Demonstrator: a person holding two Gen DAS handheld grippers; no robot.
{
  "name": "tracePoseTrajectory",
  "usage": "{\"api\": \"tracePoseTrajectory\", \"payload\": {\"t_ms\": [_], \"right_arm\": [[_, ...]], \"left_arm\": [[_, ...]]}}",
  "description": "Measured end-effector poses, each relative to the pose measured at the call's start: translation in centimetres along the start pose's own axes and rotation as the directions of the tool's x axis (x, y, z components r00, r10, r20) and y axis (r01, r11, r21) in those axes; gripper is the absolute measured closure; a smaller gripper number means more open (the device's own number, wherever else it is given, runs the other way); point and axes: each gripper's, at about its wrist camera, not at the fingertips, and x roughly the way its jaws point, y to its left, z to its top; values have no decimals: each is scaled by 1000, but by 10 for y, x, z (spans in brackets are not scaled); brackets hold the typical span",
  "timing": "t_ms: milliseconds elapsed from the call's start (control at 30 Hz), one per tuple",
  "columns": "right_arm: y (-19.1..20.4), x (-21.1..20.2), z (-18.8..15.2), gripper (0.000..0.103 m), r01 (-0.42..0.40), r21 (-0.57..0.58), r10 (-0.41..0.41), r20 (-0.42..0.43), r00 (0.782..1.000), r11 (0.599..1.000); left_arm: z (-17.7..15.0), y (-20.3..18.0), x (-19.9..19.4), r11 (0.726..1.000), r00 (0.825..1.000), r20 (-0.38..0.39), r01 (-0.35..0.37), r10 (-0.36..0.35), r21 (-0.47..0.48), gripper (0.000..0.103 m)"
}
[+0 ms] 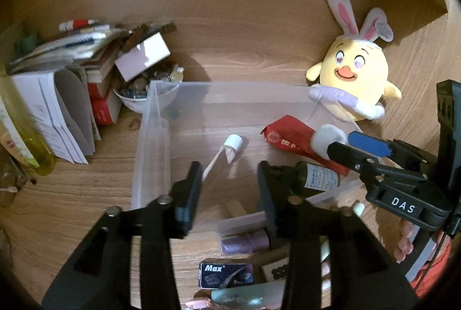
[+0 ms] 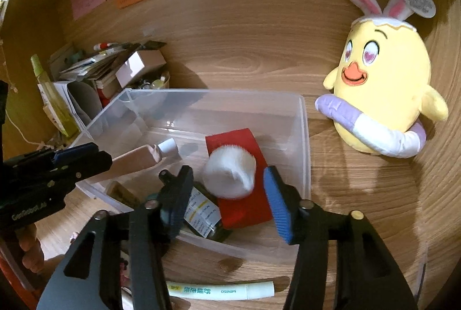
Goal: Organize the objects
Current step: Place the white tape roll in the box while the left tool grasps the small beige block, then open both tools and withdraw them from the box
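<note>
A clear plastic bin (image 1: 178,88) (image 2: 305,137) stands on the wooden desk. In it lie a pink tube with a white cap (image 1: 227,150) (image 2: 135,160), a red packet (image 1: 291,142) (image 2: 245,209), a white fluffy puff (image 2: 230,174) (image 1: 325,140) and a small dark bottle with a label (image 1: 319,177) (image 2: 201,212). My left gripper (image 1: 227,189) is open and empty over the bin's near side. My right gripper (image 2: 227,200) is open, its jaws either side of the puff without closing on it.
A yellow chick plush with bunny ears (image 1: 357,79) (image 2: 383,85) sits right of the bin. Books, boxes and a bowl of trinkets (image 1: 144,90) crowd the left. A Max box (image 1: 227,275), a purple bottle (image 1: 245,242) and a Miniso tube (image 2: 222,291) lie in front.
</note>
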Motion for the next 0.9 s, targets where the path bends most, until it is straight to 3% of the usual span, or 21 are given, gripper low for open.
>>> {"api": "tracePoseTrajectory", "payload": {"t_ms": [200,500,700,900], "right_arm": [[3,-19,2,45,-24,-5,25,35,999,1000],[0,-60,-12,42,-19,-23,20,74,997,1000],[-5,-71,-33,41,-8,-20,9,52,999,1000],[-7,-57,-58,41,-13,-19,12,-32,999,1000]], "left_arm": [[-1,-5,-25,1000,998,61,-17,17,10,34],[-12,0,-66,999,994,107,-35,34,11,17],[-36,8,-72,999,997,58,-50,49,9,16],[-72,13,-63,998,997,-45,-59,59,11,16]]}}
